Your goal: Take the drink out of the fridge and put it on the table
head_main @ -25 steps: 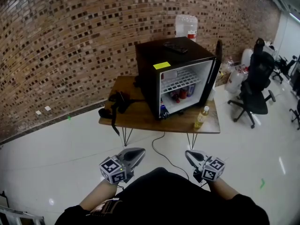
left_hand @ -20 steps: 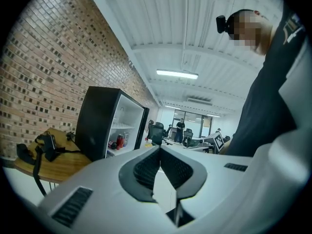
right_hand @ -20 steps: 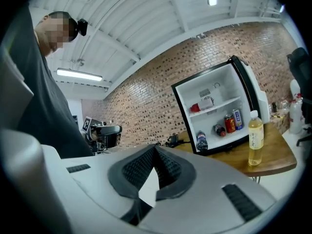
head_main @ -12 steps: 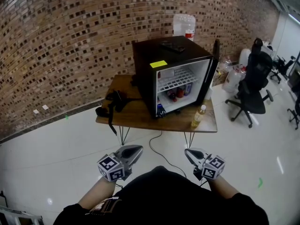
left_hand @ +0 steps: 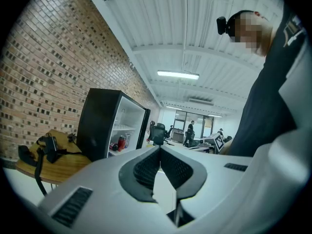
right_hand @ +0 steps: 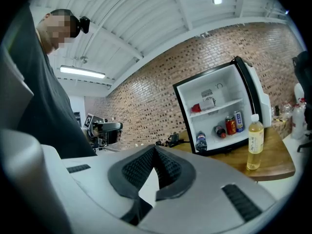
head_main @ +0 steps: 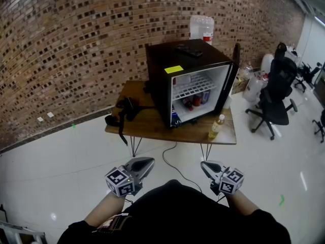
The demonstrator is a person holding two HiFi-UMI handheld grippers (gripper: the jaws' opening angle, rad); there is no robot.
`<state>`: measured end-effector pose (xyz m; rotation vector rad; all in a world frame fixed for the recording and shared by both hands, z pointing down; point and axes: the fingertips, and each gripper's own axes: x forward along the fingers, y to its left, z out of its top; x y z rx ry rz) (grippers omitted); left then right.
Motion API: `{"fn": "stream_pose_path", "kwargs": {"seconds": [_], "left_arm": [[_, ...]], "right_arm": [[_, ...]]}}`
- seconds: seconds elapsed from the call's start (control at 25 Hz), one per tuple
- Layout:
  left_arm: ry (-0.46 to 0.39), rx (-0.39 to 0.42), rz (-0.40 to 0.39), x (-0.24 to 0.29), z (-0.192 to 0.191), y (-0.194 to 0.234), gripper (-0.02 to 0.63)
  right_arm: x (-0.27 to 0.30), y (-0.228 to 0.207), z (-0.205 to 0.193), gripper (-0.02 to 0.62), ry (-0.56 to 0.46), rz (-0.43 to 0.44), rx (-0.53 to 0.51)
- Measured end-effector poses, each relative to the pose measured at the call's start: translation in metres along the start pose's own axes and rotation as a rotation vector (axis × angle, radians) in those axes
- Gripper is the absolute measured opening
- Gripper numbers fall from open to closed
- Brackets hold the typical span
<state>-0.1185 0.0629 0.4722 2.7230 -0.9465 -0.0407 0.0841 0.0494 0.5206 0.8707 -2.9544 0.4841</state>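
Left gripper [head_main: 148, 161] and right gripper [head_main: 205, 165] both closed, empty, well short of fridge [head_main: 190, 83]. Bottle [head_main: 217, 127] upright on table [head_main: 152, 128], just right of fridge's open front; right gripper nearer.

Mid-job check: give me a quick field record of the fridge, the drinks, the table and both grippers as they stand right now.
fridge: black mini fridge standing on the wooden table, door open
inside fridge: cans on the lower level
on table: yellow drink bottle, upright, in front of the open fridge near the table's front edge
left gripper: shut, empty, short of the table
right gripper: shut, empty, short of the table
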Motion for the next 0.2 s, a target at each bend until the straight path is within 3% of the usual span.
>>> {"fn": "stream_pose_path", "kwargs": {"seconds": [0.2], "left_arm": [[0.001,0.002,-0.002,-0.0002,0.0023,-0.0002,0.003]], "right_arm": [[0.0012,0.0027,0.0019,0.002,0.007,0.006,0.003]]}}
